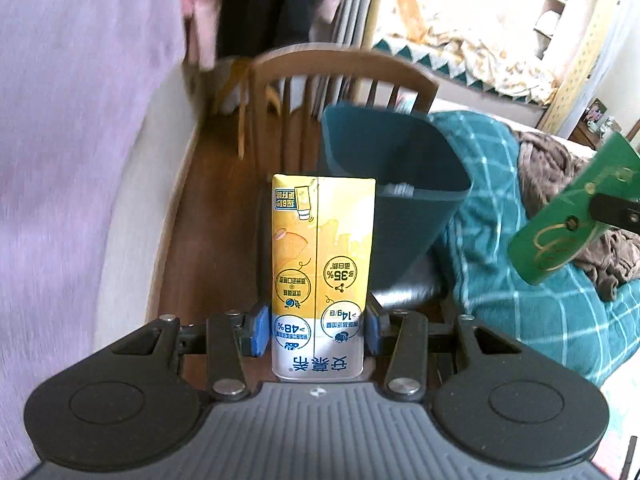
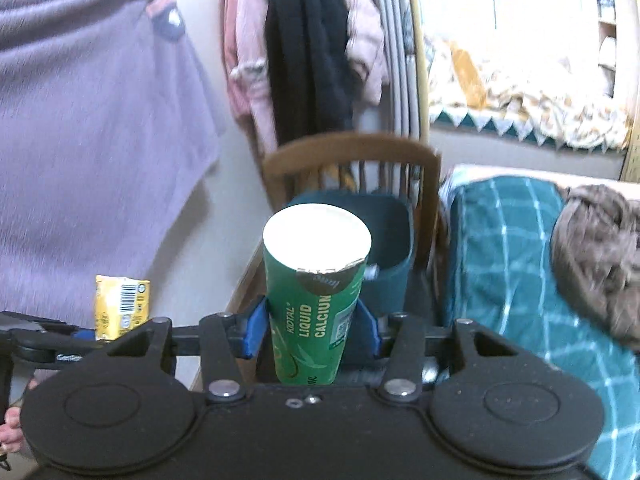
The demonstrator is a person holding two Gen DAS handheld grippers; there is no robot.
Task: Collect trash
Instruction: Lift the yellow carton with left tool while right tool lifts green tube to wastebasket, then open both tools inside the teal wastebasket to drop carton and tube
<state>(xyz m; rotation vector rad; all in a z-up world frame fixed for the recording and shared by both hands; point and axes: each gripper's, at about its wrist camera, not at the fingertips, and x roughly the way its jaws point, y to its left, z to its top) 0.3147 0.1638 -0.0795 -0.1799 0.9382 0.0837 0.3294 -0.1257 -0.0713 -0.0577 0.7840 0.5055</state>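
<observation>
You have both pieces of trash in hand, so the picking part looks done and the dropping part is what remains.

Your left tool [image 1: 316, 330] is closed on the yellow carton [image 1: 322, 276]. The blue pads press its 2 sides near the lower end, and the carton stands out forward along the fingers with its print upside down. In the right wrist view the same carton shows at the far left, held out in the air.

Your right tool [image 2: 310, 330] is closed on the green tube [image 2: 314, 304], a round container with "LIQUID CALCIUM" printed on it. Its white end faces away from the camera. The pads hold it on both sides at about the middle of its length.

The teal bin [image 1: 400, 184] sits on the seat of the wooden chair [image 1: 344, 68], just beside the bed with the teal checked blanket [image 1: 520, 280]. In both views the bin is straight ahead, behind the held item. Something small and pale lies at the bottom of it, but I cannot tell what it is.

Neither item is over the opening yet, I think. The carton seems nearer to the rim than the tube. What is left, as I judge it: bring each tool above the bin and release, 1 after the other, so the 2 items do not knock together. Whether more trash waits elsewhere in the room, these views do not show.
</observation>
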